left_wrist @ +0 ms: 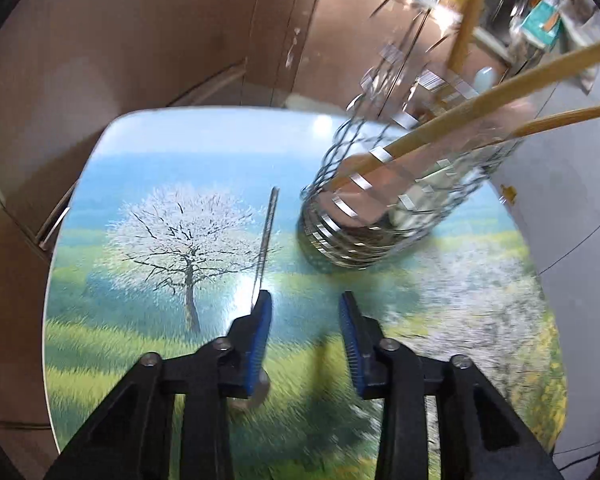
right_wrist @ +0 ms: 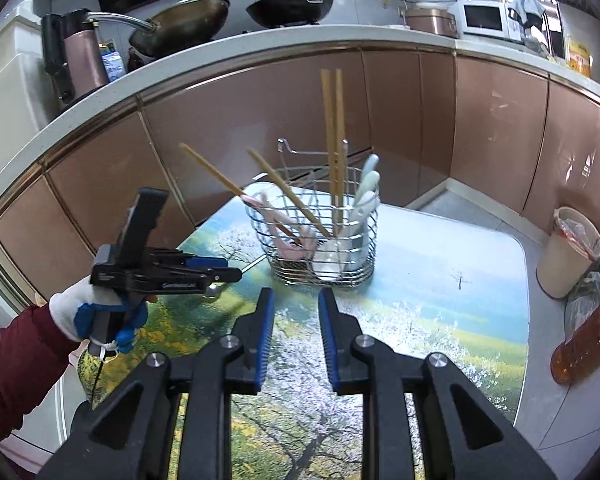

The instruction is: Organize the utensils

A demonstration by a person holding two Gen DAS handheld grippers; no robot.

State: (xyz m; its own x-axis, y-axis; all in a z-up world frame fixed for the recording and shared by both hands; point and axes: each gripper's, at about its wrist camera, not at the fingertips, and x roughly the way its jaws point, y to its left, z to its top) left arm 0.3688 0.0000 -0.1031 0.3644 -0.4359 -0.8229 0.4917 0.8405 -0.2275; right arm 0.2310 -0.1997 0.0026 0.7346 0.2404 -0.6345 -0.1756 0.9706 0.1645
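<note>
Left tool [left_wrist: 304,304] is low over the worktop [left_wrist: 140,340], jaws part-spread with nothing pinched. A metal utensil, spoon I think [left_wrist: 266,240], lies on the worktop running from 12 o'clock down under my left finger [left_wrist: 260,328]; its round end shows below that finger at about 6 o'clock. It sits at the left pad, not centred in the gap, and I can't tell whether the pad touches it. Picture is blurred, so I won't say more. Wire basket [left_wrist: 380,216] stands at 1 o'clock from the left tool, just beside the spoon's far end, already holding chopsticks [left_wrist: 500,88]. Right tool [right_wrist: 296,300] hangs clear above the worktop, jaws narrowly apart, empty; basket is at 12 o'clock from it, with chopsticks and pale spoons [right_wrist: 370,184] inside. From the right view my gloved left hand [right_wrist: 96,312] is at 9 o'clock, its tool pointing toward the basket. Step, as I read it: picking up the last loose utensil to go in the basket. Next move calls for shifting the left tool so the handle sits mid-gap, closing on it, lifting, then dropping it upright into the basket. Risk: thin flat metal on a glossy top may slide or pivot out.
</note>
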